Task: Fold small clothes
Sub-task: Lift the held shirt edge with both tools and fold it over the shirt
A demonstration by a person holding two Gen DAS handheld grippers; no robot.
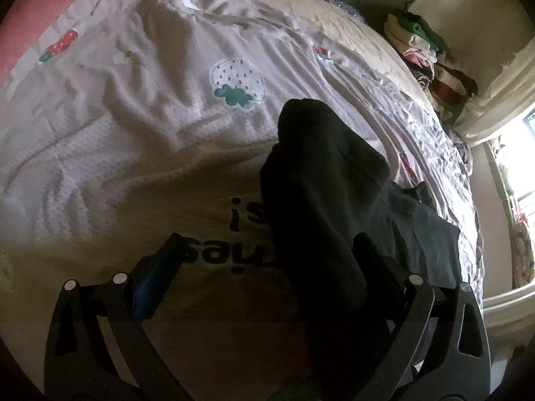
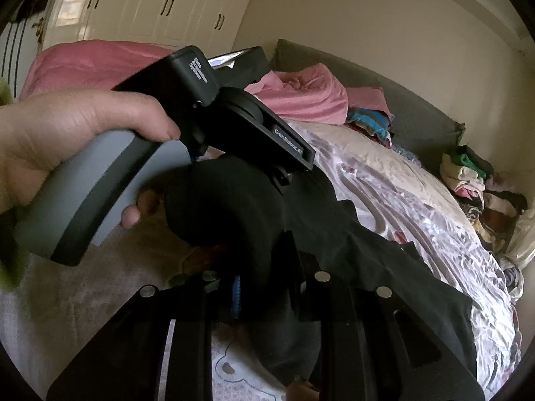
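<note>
Bed (image 1: 334, 46): fills most of both views; beige sheet under a white, nubbly terry coverlet (image 1: 133, 100) that lies in soft creases and carries strawberry appliqués (image 1: 237, 83) with green leaves. A glossy, crinkled floral cloth (image 2: 418, 207) runs along the far side.

Room, right wrist view only: cream walls, white wardrobe doors (image 2: 160, 6) with dark handles, grey padded headboard (image 2: 401, 100), pink quilt (image 2: 100, 63) and pink bundled cloth (image 2: 311, 97).

Left wrist view only: bright window (image 1: 521, 167) at the right edge.

Stack of folded clothes (image 1: 421, 53): mixed colours, against the wall on the bed's far corner, in both views.

Cream garment with black lettering (image 1: 214, 234): flat on the coverlet, under the left hand-held gripper; seen in the left wrist view only.

Black garment (image 1: 327, 183): matte, soft knit, bunched into a thick fold and lifted above the bed, its tail trailing onto the floral cloth.

Left hand-held gripper (image 1: 267, 260): jaws spread wide, blue pad bare on one side, the black garment draped against the other finger; no clamp visible. The right wrist view shows it from outside, with its grey handle in the person's left hand (image 2: 67, 133).

Right hand-held gripper (image 2: 267, 280): black fingers narrow, closed on the rolled end of the black garment.
</note>
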